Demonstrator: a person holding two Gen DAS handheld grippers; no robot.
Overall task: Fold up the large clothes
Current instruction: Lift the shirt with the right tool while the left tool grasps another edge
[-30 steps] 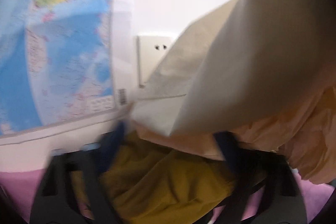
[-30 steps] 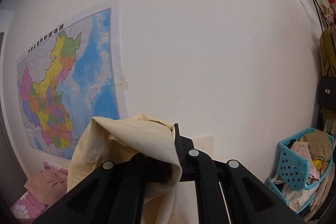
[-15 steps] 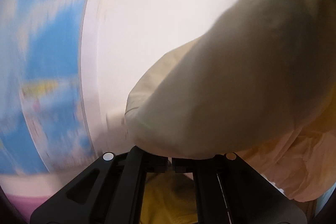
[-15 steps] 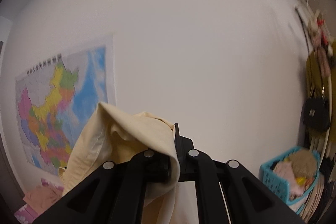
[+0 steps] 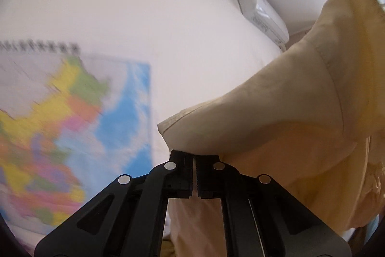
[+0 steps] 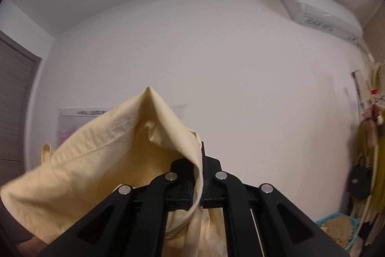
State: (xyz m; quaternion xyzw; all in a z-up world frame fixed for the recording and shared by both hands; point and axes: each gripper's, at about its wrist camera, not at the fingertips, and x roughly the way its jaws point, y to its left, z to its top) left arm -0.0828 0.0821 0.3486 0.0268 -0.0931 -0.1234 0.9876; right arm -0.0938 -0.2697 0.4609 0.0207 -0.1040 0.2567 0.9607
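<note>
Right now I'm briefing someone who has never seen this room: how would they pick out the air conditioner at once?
Start from the big white wall ahead of both grippers and follow it up to the ceiling. The air conditioner is the long white box mounted high near the right corner, above the hanging bags and the blue basket. Unlike the colourful map lower left, it is plain white and stands out from the wall.

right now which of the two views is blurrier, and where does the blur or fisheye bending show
Left wrist view: blurrier; the wall map is smeared and its title unreadable, while the left gripper and the pale yellow garment stay fairly sharp. Right wrist view: mostly crisp, with the garment's stitching clear and slight smear on the hanging items at the right edge. Both: the wall-ceiling line bows into a curve and the corners go dark.
</note>
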